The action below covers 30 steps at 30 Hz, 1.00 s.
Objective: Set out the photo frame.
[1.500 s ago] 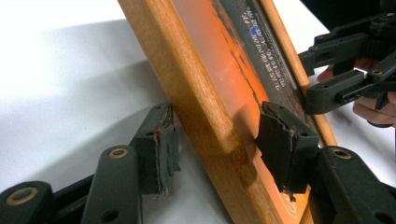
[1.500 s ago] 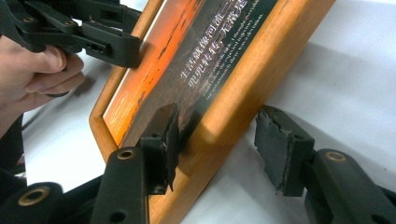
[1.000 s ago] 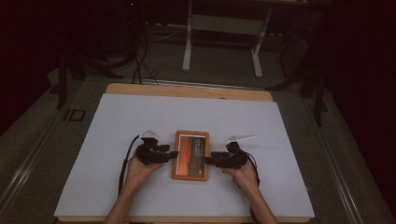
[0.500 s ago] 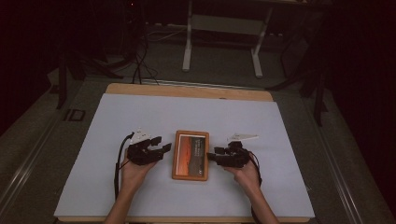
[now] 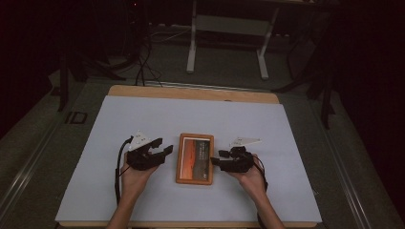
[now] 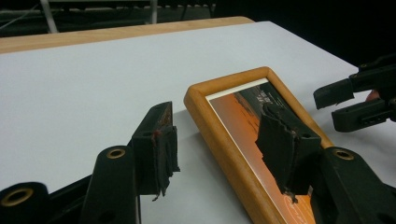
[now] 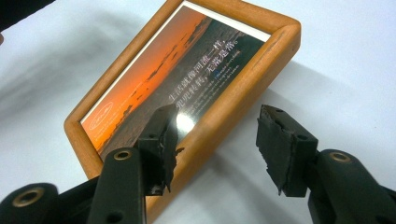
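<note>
Jaws: left gripper [image 5: 161, 149] gaping, just closing slightly and lifting off frame [image 5: 195, 158] lower centre; right gripper [image 5: 217, 162] gaping astride its edge. We're judging frame placed.

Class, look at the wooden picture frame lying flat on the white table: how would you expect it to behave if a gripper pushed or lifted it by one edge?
The orange-brown wooden picture frame looks rigid, so it should probably move as one piece. Lying flat on the white table, it would likely slide rather than roll or tip. Its glossy front reflects light in the right gripper view, suggesting a glazed pane, possibly slippery and fragile; the wooden rim seems safer.
</note>
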Motion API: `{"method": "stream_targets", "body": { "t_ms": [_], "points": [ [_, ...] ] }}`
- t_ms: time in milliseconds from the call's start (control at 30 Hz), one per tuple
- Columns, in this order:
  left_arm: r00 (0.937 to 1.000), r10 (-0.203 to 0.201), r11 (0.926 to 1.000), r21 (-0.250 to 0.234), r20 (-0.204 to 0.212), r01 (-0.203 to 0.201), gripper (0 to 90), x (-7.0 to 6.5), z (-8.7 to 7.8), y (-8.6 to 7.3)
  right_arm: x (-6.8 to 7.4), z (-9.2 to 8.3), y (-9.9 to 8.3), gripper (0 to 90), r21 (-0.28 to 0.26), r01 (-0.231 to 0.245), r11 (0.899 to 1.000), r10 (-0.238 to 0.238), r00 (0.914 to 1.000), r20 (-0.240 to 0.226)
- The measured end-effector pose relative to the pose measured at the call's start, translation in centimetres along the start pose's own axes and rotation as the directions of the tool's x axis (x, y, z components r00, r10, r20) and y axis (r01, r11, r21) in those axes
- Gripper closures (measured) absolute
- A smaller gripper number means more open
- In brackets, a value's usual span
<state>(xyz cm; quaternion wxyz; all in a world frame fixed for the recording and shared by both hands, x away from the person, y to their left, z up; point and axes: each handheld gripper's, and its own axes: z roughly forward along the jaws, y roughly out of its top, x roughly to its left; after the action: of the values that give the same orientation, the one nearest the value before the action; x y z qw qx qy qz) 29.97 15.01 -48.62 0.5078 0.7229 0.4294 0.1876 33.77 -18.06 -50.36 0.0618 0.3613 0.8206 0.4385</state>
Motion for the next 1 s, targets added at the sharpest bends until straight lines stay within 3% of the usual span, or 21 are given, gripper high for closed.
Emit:
{"method": "stream_targets", "body": {
  "t_ms": [300,533,700,833,1000],
  "points": [
    [0.9996,-0.001,1.0000,0.000,0.029,0.001,45.9,-0.4,-0.2,0.1,1.1,-0.5,1.0,55.6,-0.025,0.066,0.998,-0.065,0.9976,0.025],
    [0.9990,-0.004,0.9999,0.012,0.045,0.004,45.9,-0.6,-0.2,0.1,1.5,-0.4,2.8,72.3,-0.055,0.124,0.991,-0.121,0.9909,0.059],
    [0.9982,0.003,0.9998,0.021,0.060,-0.004,45.9,-0.8,-0.1,0.0,1.6,0.6,4.0,88.8,-0.060,0.159,0.986,-0.152,0.9835,0.098],
    [0.9974,0.005,0.9997,0.023,0.072,-0.006,45.9,-0.9,0.0,0.0,1.5,1.6,4.7,90.0,-0.040,0.192,0.981,-0.187,0.9766,0.106],
    [0.9971,0.003,0.9995,0.030,0.076,-0.005,45.9,-1.0,0.0,0.1,1.2,2.5,5.1,90.0,-0.016,0.197,0.980,-0.193,0.9737,0.121]
  ]
}}
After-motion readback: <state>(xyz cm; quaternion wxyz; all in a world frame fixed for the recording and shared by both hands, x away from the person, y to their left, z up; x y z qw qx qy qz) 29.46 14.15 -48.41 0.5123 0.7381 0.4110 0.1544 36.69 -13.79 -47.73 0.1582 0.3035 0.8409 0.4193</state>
